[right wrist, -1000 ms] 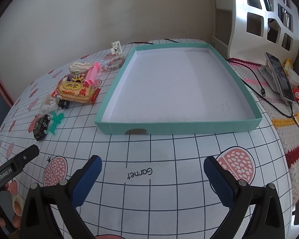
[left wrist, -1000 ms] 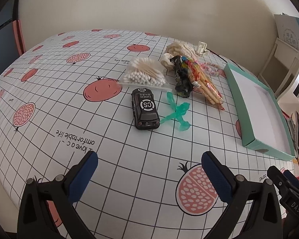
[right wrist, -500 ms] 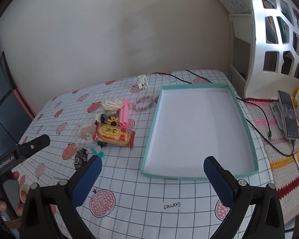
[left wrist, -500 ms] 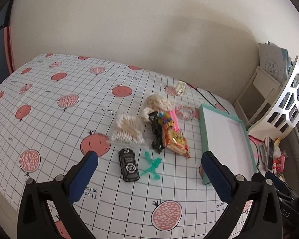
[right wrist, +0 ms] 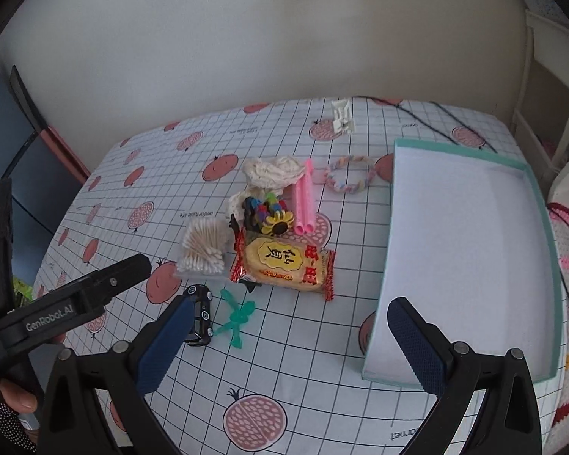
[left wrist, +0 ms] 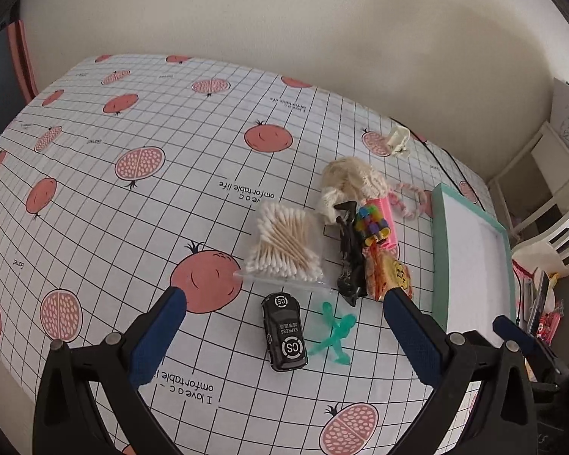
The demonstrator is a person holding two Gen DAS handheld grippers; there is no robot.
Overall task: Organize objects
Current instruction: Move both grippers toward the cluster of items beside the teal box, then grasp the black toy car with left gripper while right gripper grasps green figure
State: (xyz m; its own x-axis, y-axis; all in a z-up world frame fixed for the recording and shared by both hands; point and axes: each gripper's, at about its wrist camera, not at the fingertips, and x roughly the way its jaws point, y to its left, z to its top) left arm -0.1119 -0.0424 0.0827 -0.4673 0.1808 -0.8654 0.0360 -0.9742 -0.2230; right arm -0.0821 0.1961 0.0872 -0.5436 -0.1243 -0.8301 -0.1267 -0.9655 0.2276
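Observation:
A heap of small items lies mid-table: a bag of cotton swabs (left wrist: 284, 244), a black toy car (left wrist: 285, 337), a green plastic figure (left wrist: 333, 335), a yellow snack packet (right wrist: 284, 263), a cream cloth (right wrist: 273, 170), pink tubes (right wrist: 304, 199), a colourful toy (right wrist: 269, 210) and a braided ring (right wrist: 349, 178). An empty teal tray (right wrist: 474, 250) sits to the right of the heap. My left gripper (left wrist: 284, 335) hovers open in front of the car. Open too, my right gripper (right wrist: 290, 335) floats above the table between the heap and the tray.
A white clip (right wrist: 343, 115) lies at the back of the pomegranate tablecloth (left wrist: 132, 204). Cables (right wrist: 436, 113) run behind the tray. A white shelf (left wrist: 561, 227) and clutter stand off the table's right side. A hand (right wrist: 19, 398) holds the left gripper.
Both grippers have come back down and closer to the heap after rising higher; the objects look larger now. Nothing on the table has moved.

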